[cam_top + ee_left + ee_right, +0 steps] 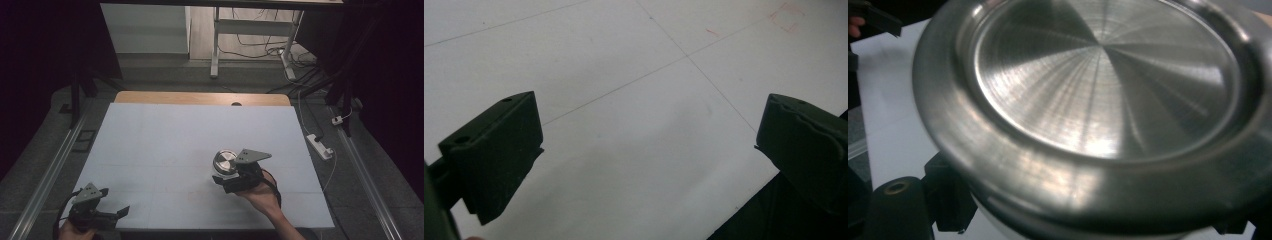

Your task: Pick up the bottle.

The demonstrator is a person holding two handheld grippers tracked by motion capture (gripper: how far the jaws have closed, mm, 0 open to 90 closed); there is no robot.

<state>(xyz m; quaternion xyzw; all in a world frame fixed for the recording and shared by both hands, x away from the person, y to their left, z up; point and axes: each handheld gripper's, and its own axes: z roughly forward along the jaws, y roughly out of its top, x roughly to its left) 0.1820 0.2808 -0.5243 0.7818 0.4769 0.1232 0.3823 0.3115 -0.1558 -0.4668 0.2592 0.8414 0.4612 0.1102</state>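
Near table centre-right, the right gripper (223, 181) is clamping a round metal tin (224, 162) w/ a shiny lid; jaws are closing on its lower body from both sides. In the right gripper view the lid (1108, 85) is sitting very close to the cam, tilted, brushed steel w/ a raised rim, and a black jaw is showing under the rim at lower left. Whether the tin is resting on the white mat (165, 145) or hanging just above it, can't tell, prob. slightly lifted. The person's hand (262, 195) is gripping the tool from behind. At the mat's bottom-left corner, the left gripper (117, 212) is sitting well apart from the tin, jaws spread wide w/ nothing btw them; in the left gripper view they're framing bare mat (639, 125) w/ thin seam lines.
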